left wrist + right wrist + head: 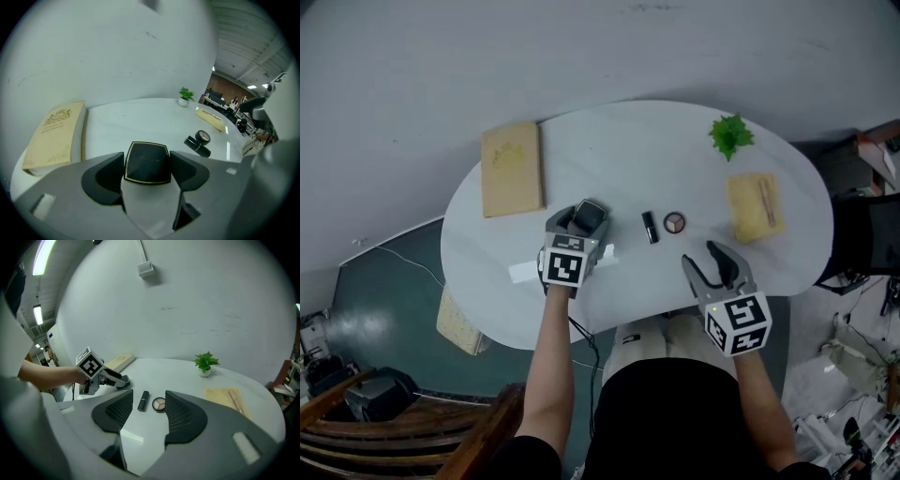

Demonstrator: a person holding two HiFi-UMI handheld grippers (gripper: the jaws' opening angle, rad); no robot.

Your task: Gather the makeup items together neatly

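Lipstick (650, 227) and a round palette (674, 222) lie side by side near the middle of the white table (609, 141) as we look down in the head view. To their left, the left gripper (579, 228) has its jaws closed against the sides of a square black case (588, 214). The right gripper (710, 265) hovers over the near edge, jaws spread and empty. A tan book (512, 170) lies at the table's far left, a small green plant (730, 136) stands at the far right, and a yellow cloth (748, 214) with a wooden stick (766, 202) on it sits near the right rim. In the left gripper view we see the black case (146, 161), trimmed in gold, pinched between the two dark pads with its lid facing the camera; we cannot tell whether it rests on the table. Beyond it to the right lie the lipstick (197, 146) and the palette (203, 136), touching or nearly so, with the book (54, 136) at left and the plant (186, 95) and cloth (211, 118) farther back. In the right gripper view we find the jaws wide apart with nothing in them. The lipstick (143, 401) and palette (159, 404) show in the gap, farther off on the table and well clear of the pads. The left gripper (119, 380) reaches in from the left, near the book (119, 362), with a person's forearm (42, 376) behind it.
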